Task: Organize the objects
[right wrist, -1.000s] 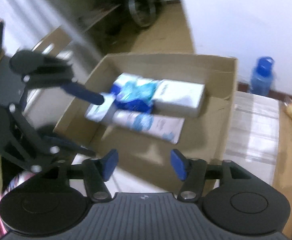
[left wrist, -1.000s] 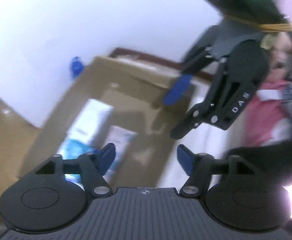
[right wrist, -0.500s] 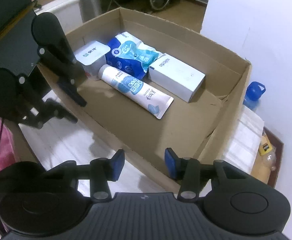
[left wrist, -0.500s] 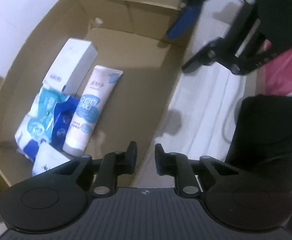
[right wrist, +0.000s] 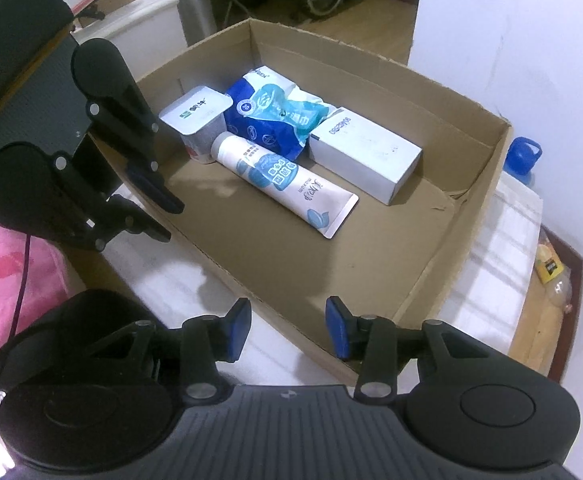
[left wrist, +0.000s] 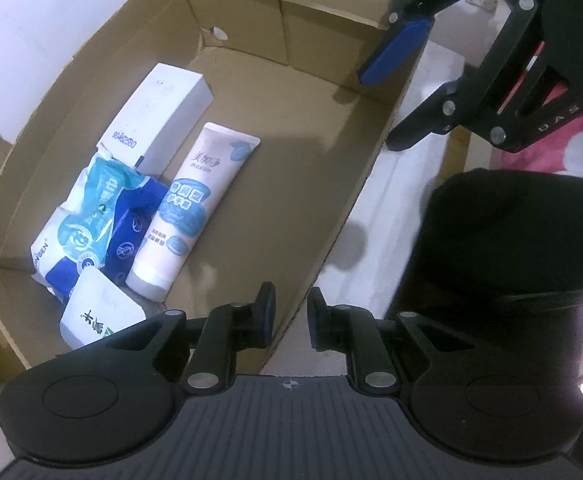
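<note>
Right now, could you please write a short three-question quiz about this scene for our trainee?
1. True or false: the tube lies flat inside the cardboard box.
2. What touches the tube's cap end? A) white cup B) blue bottle C) nothing
3. Fill in: the left gripper straddles the box's near ____, one finger on each side, while the right gripper hangs open and empty.

Key: 1 true; 2 A; 3 wall.
</note>
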Demonstrator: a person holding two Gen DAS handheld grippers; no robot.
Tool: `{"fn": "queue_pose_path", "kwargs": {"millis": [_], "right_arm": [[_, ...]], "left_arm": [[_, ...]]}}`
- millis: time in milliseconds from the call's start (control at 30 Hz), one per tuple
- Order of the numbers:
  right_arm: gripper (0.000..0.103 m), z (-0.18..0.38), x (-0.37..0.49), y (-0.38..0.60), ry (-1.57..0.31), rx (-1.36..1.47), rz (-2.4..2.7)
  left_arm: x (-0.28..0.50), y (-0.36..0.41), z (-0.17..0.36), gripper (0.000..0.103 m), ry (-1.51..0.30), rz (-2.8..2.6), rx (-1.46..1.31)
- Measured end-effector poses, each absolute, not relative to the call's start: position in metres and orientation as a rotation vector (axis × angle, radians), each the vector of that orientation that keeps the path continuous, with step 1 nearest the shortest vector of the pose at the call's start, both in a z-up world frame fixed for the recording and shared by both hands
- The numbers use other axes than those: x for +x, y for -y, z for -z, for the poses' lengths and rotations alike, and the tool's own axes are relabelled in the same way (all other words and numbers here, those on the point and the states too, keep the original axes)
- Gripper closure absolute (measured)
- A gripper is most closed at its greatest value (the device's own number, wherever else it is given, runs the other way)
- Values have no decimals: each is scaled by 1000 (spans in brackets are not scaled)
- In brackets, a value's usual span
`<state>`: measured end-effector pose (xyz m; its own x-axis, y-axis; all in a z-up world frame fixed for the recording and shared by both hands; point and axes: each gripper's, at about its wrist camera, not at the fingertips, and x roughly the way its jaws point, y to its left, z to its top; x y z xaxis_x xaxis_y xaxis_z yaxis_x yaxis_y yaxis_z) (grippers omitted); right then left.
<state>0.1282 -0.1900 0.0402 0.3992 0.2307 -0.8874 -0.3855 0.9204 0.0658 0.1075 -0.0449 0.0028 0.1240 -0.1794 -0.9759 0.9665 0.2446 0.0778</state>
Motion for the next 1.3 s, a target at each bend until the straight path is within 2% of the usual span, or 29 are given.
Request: {"fn": "queue_pose_path", "kwargs": {"millis": [500, 600, 767, 800, 833, 867, 900, 933, 967, 1033, 1167, 1300], "right_arm": [[57, -42, 132, 200, -1074, -177, -398], [57, -41, 131, 201, -1067, -181, -398], [54, -45, 130, 205, -1045, -155, -371], [54, -49, 129, 210, -1039, -133, -370], [54, -54, 127, 218, -1034, -97, -364], [54, -59, 125, 226, -1024, -60, -355], [54, -65, 120, 234, -1004, -14, -343], [54, -71, 109, 242, -974, 42, -317], [54, -76, 101, 250, -941, 102, -289], [54, -87, 86, 263, -844, 226, -216], [54, -94, 56, 259, -642, 338, -50], [54, -82, 36, 232, -517, 361, 63]], "left_arm": [[83, 39, -21, 87, -1122, 1019, 904], [83, 40, -25, 86, -1103, 1028, 935], [83, 32, -53, 76, -1057, 968, 860], [80, 25, -63, 69, -1035, 955, 822], [79, 20, -72, 54, -1007, 930, 772], [76, 13, -81, 44, -966, 891, 707], [73, 4, -91, 26, -913, 843, 630], [69, -2, -96, 21, -859, 802, 556], [63, -12, -104, 20, -792, 760, 470], [52, -24, -113, 7, -694, 673, 354], [38, -33, -107, 1, -563, 499, 130], [29, -29, -93, 0, -537, 386, 97]]}}
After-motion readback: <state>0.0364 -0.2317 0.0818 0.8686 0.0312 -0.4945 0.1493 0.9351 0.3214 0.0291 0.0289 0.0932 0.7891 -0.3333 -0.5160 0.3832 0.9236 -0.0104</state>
